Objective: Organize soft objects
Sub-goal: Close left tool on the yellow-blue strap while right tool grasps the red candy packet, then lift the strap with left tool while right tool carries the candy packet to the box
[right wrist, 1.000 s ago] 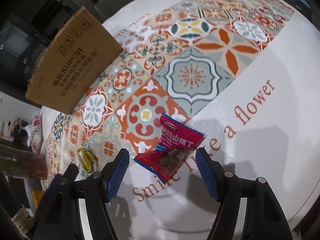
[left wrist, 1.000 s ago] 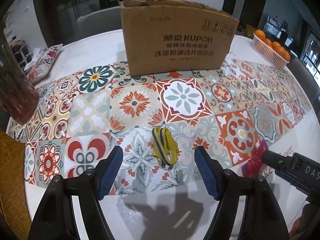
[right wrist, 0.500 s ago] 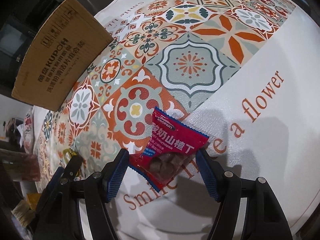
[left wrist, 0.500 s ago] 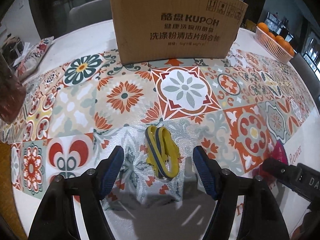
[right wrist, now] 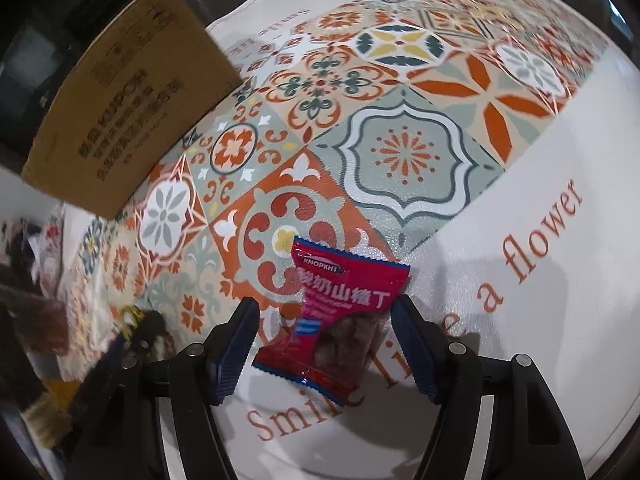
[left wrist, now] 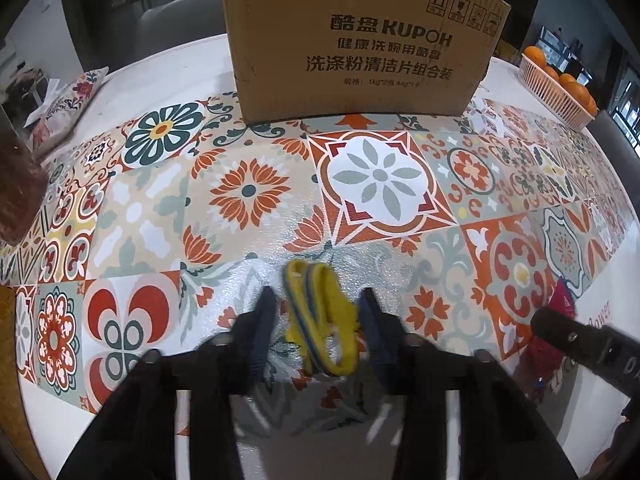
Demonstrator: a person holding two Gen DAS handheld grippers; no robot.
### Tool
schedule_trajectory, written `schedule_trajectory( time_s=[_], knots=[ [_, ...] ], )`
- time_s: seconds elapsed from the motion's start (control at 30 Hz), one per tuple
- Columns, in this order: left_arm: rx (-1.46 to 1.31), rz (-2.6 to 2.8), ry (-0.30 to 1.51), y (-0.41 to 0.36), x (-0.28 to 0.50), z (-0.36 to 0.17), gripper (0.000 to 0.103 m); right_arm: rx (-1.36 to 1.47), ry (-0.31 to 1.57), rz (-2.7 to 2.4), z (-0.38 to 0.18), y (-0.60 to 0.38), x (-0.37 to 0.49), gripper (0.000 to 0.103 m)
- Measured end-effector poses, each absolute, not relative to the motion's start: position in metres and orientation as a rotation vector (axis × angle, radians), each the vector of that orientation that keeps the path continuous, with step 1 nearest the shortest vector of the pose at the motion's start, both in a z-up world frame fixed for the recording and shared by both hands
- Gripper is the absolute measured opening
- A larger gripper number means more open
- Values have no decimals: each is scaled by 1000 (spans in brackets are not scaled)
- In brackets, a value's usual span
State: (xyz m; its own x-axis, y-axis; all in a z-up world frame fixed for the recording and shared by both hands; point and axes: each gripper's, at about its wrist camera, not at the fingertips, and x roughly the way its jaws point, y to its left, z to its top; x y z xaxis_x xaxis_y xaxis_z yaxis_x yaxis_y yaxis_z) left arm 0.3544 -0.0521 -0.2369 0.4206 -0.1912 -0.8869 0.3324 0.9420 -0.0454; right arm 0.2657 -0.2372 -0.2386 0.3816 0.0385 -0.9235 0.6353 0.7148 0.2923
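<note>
the table [left wrist: 168,80] fills both my views, white at its edges under a patterned tile cloth [left wrist: 248,192] whose near border reads "smile like a flower" in orange letters (only partly legible past my fingers). on its far side stands the cardboard box [left wrist: 360,44], brown, printed "kupoh" with lines of chinese text; nothing lies between it and my claws but bare cloth. far right, a pink basket of oranges [left wrist: 560,88] sits near the table edge, and far left a floral cushion [left wrist: 68,100] lies on the white margin. behind the table i see a grey chair back and dark glass doors.

in the right wrist view the red snack packet [right wrist: 340,312] lies flat across the line where the tiles meet the white border. my right claw [right wrist: 324,344] is spread wide, a blue pad on either side of the packet; the right pad looks to be at its edge, the left pad apart from it.

smallest is the yellow and blue band [left wrist: 320,316], a looped strip lying on the cloth near me. my left claw [left wrist: 320,332] brackets it, pads drawn in close on both sides, blurred; i cannot tell whether they press it.
</note>
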Motion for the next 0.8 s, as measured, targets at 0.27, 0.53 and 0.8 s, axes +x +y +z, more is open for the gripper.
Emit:
schedule_trajectory(
  time_s=[0.27,0.53,0.8],
  knots=[
    [92,-344,1114,-44,351,-235,30,623,1154,-330,-236,-233,272,37],
    [75,-369,1106,-43,337,-222,30,592,1156,-254,-233,-228,267,36],
    [42,-368,1074,-36,321,-198,30,533,1100,-179,-208,-218,263,36]
  ],
)
